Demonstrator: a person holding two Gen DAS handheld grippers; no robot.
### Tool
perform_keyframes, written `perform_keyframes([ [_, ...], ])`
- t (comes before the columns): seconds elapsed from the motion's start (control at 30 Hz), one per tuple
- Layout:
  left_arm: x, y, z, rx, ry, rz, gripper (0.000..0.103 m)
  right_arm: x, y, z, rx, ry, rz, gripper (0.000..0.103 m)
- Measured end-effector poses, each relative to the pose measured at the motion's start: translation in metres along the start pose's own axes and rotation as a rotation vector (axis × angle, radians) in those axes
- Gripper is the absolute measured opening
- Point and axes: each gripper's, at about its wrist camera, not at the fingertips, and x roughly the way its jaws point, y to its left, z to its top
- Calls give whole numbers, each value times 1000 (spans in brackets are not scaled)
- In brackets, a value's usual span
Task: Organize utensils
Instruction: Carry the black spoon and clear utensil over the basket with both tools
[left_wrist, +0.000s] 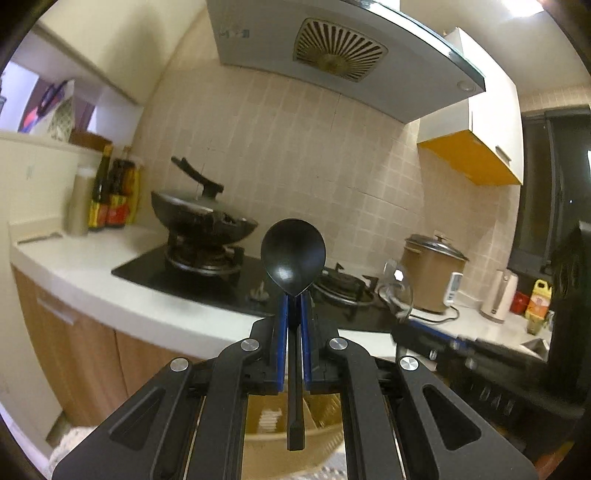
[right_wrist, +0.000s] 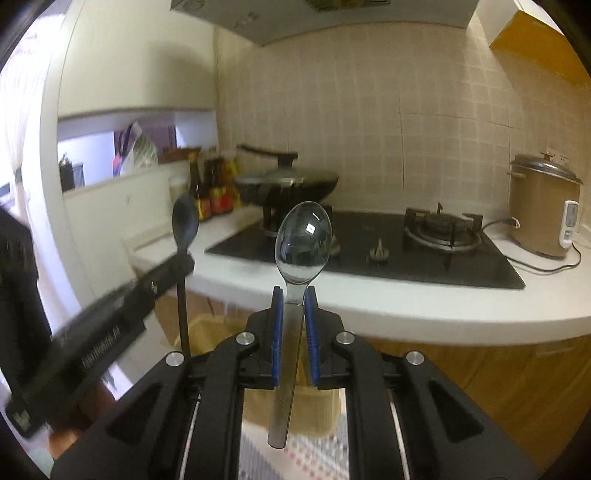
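Black spoon (left_wrist: 293, 254), seemingly clear-grey spoon (right_wrist: 303, 240)

Both claws are black with blue pads (left_wrist: 283, 328) and silver screws (right_wrist: 343, 337).

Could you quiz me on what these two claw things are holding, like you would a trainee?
1. True or false: the left gripper is shut on a black spoon.
2. What does the right gripper hold? A) a fork B) a clear spoon C) nothing
3. Fill in: both spoons are held with the bowl pointing ____.

Key: 1 true. 2 B. 3 up; each handle hangs down between the fingers, and the covered wok sits on the stove beyond.
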Motion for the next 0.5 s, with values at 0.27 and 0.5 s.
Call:
perform_keyframes([
  [0.27,28,8,-12,-8,-32,33,4,27,-17,8,42,-88,-34,9],
  [0.5,38,6,-26,25,-54,64,4,47,-15,-7,-16,-87,-66,9],
])
